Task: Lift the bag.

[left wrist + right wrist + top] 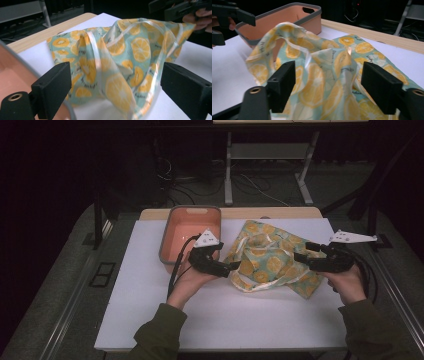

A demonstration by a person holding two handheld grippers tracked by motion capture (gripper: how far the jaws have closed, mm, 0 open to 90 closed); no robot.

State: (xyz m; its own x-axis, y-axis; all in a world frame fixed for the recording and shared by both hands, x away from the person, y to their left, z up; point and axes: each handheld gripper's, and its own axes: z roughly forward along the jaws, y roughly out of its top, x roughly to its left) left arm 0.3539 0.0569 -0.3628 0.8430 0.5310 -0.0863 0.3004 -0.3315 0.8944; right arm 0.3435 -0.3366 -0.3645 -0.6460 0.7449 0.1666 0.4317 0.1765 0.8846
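Observation:
A teal cloth bag printed with orange slices (272, 257) lies crumpled on the white table top (225, 315), its pale ribbon handles looped over it. My left gripper (232, 266) is at the bag's left edge. In the left gripper view its jaws stand wide apart with raised folds of the bag (125, 62) between them, and the pads are clear of the cloth. My right gripper (301, 256) is at the bag's right edge. Its jaws also stand apart around a fold of the bag (322, 75), not pressing it.
A pink tub with a grey rim (192, 208) stands just left of the bag, behind my left hand, and looks empty. A wooden strip (280, 213) runs along the table's far edge. Cables trail from both grippers. Dark floor and metal stand legs lie beyond.

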